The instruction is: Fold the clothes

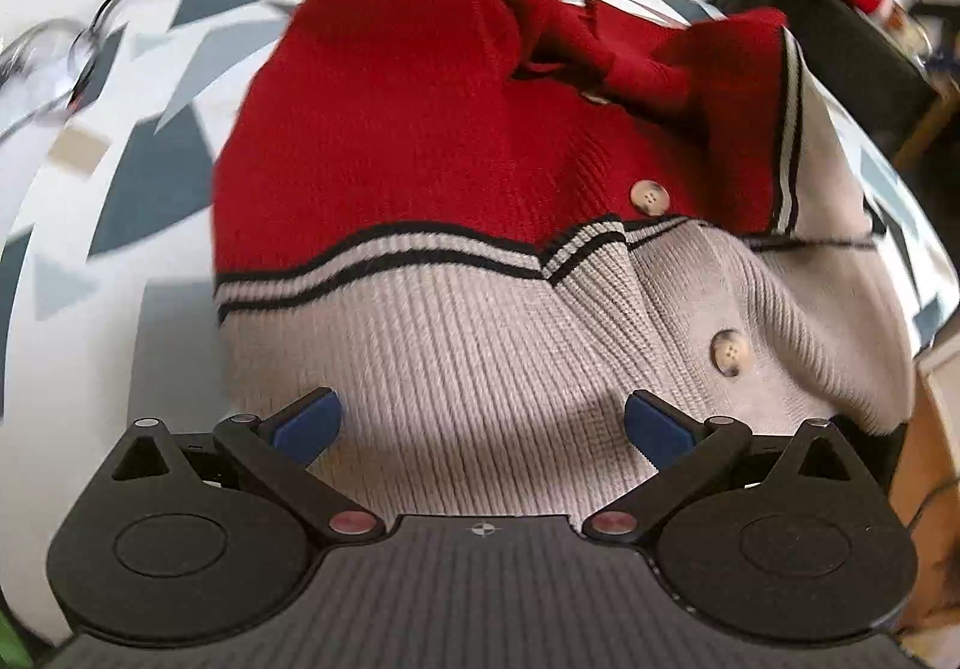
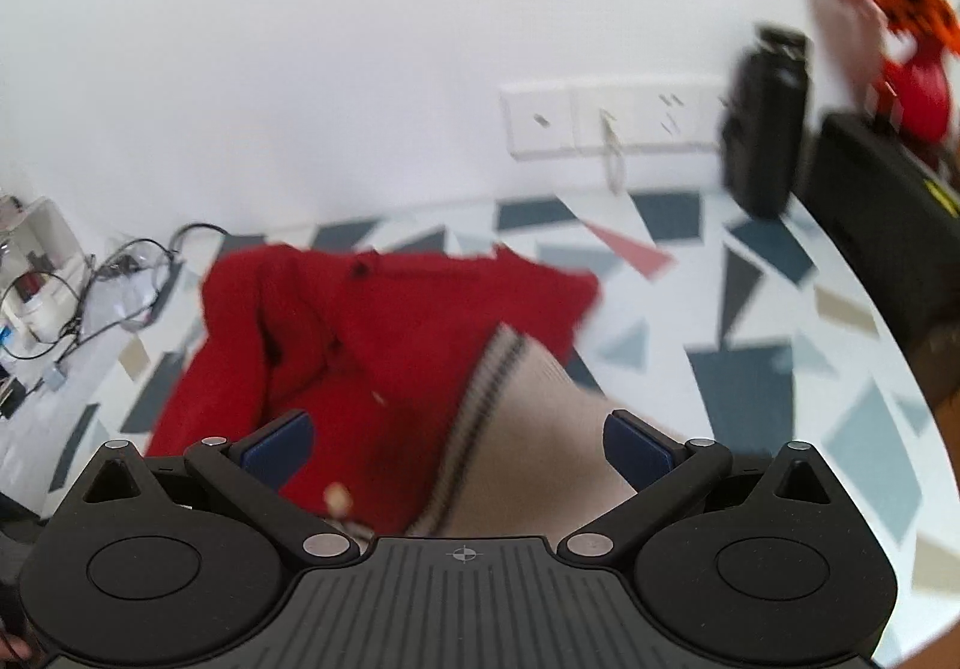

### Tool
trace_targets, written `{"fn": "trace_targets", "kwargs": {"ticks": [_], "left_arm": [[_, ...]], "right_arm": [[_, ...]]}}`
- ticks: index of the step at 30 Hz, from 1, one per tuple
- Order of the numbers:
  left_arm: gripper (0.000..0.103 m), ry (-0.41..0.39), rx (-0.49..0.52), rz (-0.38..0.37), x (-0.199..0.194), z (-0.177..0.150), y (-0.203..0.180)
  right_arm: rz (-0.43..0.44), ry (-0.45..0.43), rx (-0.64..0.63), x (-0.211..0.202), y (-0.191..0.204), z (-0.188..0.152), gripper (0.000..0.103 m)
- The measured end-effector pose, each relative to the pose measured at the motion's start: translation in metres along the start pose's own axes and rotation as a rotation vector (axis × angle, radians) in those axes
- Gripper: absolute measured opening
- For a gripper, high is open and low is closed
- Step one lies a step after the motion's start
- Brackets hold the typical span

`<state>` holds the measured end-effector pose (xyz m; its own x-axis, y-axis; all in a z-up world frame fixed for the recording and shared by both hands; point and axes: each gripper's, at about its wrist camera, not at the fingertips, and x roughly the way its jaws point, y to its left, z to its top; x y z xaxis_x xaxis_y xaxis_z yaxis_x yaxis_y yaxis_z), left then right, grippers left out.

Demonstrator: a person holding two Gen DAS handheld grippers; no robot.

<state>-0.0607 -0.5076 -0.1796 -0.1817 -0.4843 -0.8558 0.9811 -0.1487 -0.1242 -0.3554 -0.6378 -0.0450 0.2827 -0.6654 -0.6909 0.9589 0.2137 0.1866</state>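
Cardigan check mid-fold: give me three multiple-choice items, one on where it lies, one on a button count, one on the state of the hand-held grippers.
1. Where does the cardigan lie?
A. on the patterned tablecloth
B. on a hanger
C. in a basket

2. How many buttons show clearly in the left wrist view?
A. none
B. two
C. five

3. How do the two hand-held grippers stand?
A. both shut on the knit
B. left shut, right open
C. both open

Answers:
1 A, triangle-print cloth shows around the garment in both views.
2 B, one button sits on the red part, another on the beige.
3 C, the left hand-held gripper and the right hand-held gripper have blue pads wide apart, gripping nothing.
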Motion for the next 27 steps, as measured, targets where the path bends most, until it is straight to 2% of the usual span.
{"fn": "trace_targets", "kwargs": {"ticks": [3,6,9,11,12,13,14,16,17,18,23,27], "left_arm": [[0.103,-0.002,0.047,-0.008,0.009,0.004,0.001],[0.103,-0.01,0.033,-0.054,0.012,0.009,0.011],[0.103,-0.022,0.045,-0.087,0.015,0.01,0.019],[0.098,-0.039,0.063,-0.102,0.013,0.008,0.022],[0.086,-0.055,0.071,-0.103,0.01,0.006,0.024],[0.068,-0.07,0.079,-0.103,0.006,0.005,0.027],[0.06,-0.085,0.087,-0.102,0.002,0.003,0.029],[0.036,-0.104,0.044,-0.128,-0.008,0.003,0.042],[0.03,-0.115,0.009,-0.154,-0.013,0.002,0.051],[0.02,-0.125,-0.026,-0.181,-0.019,0.002,0.059],[0.015,-0.18,-0.087,-0.132,-0.035,-0.005,0.077],[0.014,-0.251,-0.138,-0.037,-0.055,-0.004,0.089]], "right_arm": [[-0.004,0.006,-0.067,0.021,0.02,0.021,0.102],[0.015,0.026,-0.108,0.048,0.04,0.036,0.102],[0.03,0.034,-0.093,0.073,0.053,0.049,0.101],[0.045,0.046,-0.058,0.09,0.058,0.057,0.098],[0.05,0.052,-0.042,0.097,0.059,0.059,0.097],[0.05,0.06,-0.026,0.104,0.061,0.063,0.096],[0.046,0.068,-0.01,0.111,0.062,0.066,0.095],[0.043,0.082,0.021,0.124,0.065,0.073,0.093],[0.046,0.087,0.036,0.13,0.066,0.077,0.093],[0.051,0.089,0.047,0.136,0.067,0.08,0.093],[0.066,0.099,0.066,0.164,0.075,0.09,0.093],[0.086,0.105,0.087,0.185,0.078,0.097,0.093]]}}
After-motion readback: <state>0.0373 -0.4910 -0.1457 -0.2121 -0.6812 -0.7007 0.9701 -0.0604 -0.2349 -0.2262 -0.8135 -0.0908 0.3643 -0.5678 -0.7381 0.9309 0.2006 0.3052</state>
